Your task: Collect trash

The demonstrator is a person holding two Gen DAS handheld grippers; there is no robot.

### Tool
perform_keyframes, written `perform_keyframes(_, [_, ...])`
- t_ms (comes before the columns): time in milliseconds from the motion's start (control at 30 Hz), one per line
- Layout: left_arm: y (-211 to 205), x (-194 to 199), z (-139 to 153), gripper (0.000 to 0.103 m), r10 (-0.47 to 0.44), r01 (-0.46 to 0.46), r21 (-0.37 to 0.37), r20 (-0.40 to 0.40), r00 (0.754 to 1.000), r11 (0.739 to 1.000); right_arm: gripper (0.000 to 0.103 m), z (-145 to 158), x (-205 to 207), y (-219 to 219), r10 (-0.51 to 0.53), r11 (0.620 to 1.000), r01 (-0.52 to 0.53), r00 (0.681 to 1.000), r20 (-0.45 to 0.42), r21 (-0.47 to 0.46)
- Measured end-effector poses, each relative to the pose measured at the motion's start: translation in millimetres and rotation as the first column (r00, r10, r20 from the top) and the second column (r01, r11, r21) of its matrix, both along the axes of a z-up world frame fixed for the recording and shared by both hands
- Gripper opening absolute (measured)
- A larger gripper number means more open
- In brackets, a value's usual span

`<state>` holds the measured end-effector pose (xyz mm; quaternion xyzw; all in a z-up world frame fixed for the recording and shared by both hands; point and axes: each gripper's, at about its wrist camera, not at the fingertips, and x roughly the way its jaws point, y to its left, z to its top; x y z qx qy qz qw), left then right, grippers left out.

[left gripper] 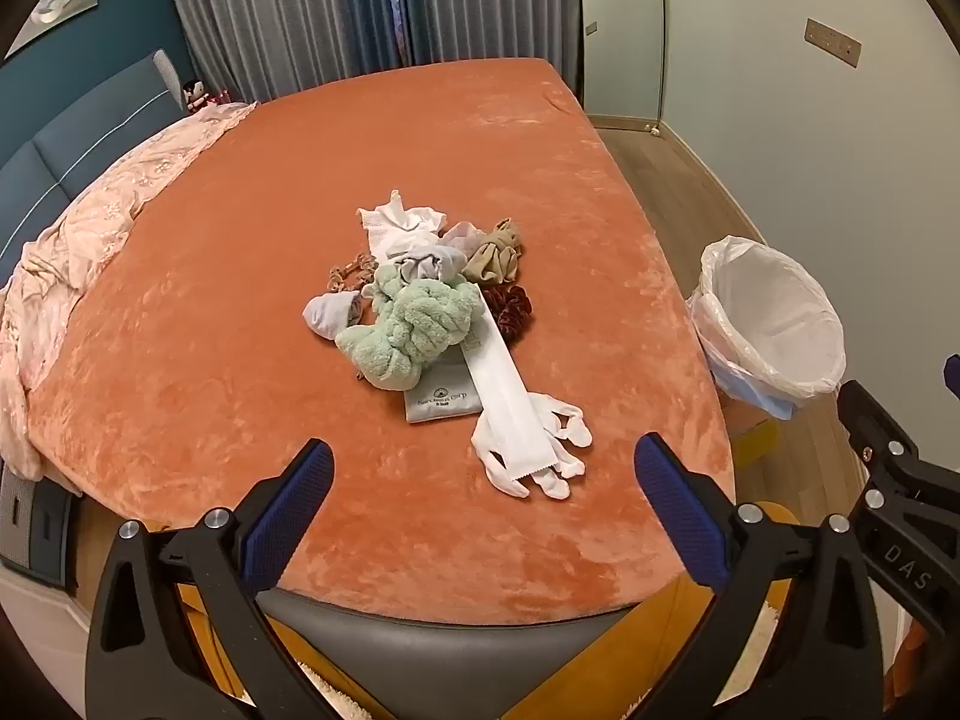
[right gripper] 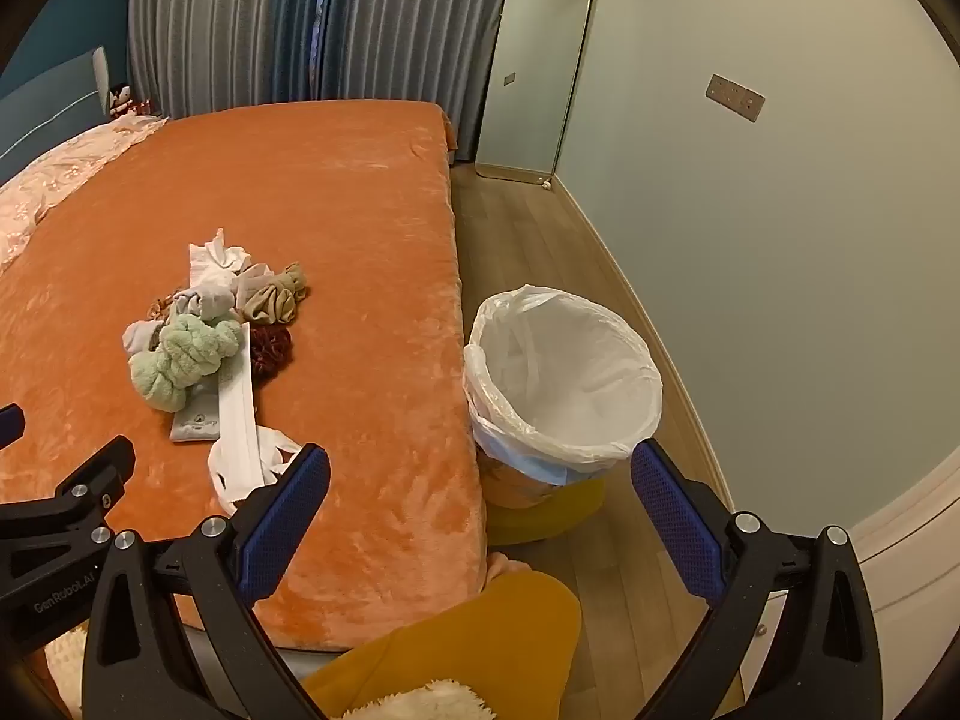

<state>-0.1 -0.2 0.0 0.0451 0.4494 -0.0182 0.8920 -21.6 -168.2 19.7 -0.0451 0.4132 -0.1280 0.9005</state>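
A pile lies mid-bed: a long white wrapper [left gripper: 507,387] [right gripper: 237,414], a grey packet [left gripper: 441,399] [right gripper: 193,423], a crumpled white tissue [left gripper: 399,228] [right gripper: 213,258], a green fluffy sock [left gripper: 408,327] [right gripper: 180,360], white socks [left gripper: 558,444], a tan cloth [left gripper: 492,258] and a dark red scrunchie [left gripper: 510,309]. A bin with a white liner [left gripper: 774,324] [right gripper: 564,378] stands on the floor right of the bed. My left gripper [left gripper: 483,468] is open and empty, near the bed's front edge, short of the pile. My right gripper [right gripper: 480,474] is open and empty, over the bed's right edge beside the bin.
The orange bed cover [left gripper: 420,150] [right gripper: 360,192] fills the view, with a pink quilt [left gripper: 90,228] bunched at the left. Wood floor [right gripper: 522,240], a leaning mirror [right gripper: 534,72] and a pale wall [right gripper: 780,240] lie to the right. Grey curtains [left gripper: 300,6] hang behind.
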Motion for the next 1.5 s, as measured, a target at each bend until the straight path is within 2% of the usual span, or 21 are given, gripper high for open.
perform_keyframes(1500, [1.4,-0.8,0.1,0.096,-0.005,0.005,-0.01,0.011,1.0,1.0,0.096,4.2,-1.6,-5.3,-0.008,1.0,0.008,1.0,0.002,-0.009])
